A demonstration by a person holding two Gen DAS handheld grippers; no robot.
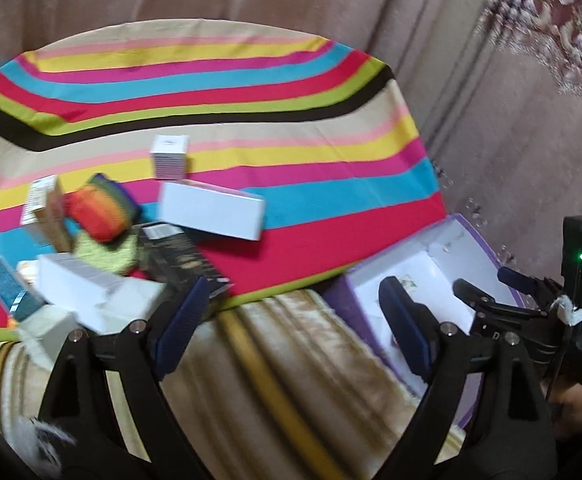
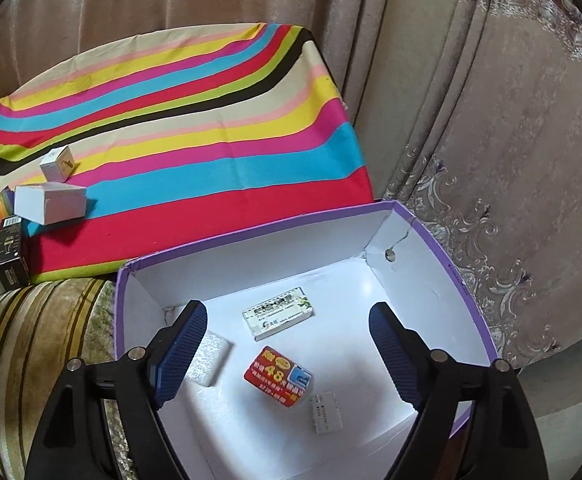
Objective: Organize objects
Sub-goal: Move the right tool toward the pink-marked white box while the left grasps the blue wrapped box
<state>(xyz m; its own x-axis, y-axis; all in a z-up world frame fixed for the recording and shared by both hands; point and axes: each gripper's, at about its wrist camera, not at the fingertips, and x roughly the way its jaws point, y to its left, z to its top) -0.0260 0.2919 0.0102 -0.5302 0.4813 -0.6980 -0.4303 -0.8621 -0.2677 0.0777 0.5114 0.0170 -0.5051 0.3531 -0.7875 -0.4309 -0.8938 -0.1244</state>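
right gripper (image 2: 287, 360) over purple box (image 2: 467, 280), jaws wide apart, nothing between pads. inside on white floor: green-print carton (image 2: 278, 313), red packet (image 2: 278, 376), small white label box (image 2: 325, 412), white foam block (image 2: 208, 360) partly behind left finger. left gripper (image 1: 291, 320) jaws spread wide, empty, over gold striped cushion (image 1: 275, 380), purple box just right of it. pile on striped cloth (image 1: 251, 80): long white box (image 1: 211, 210), small white cube (image 1: 169, 156), rainbow pouch (image 1: 103, 208), black carton (image 1: 183, 260), blurred boxes lower left. curtain (image 2: 511, 120) behind.
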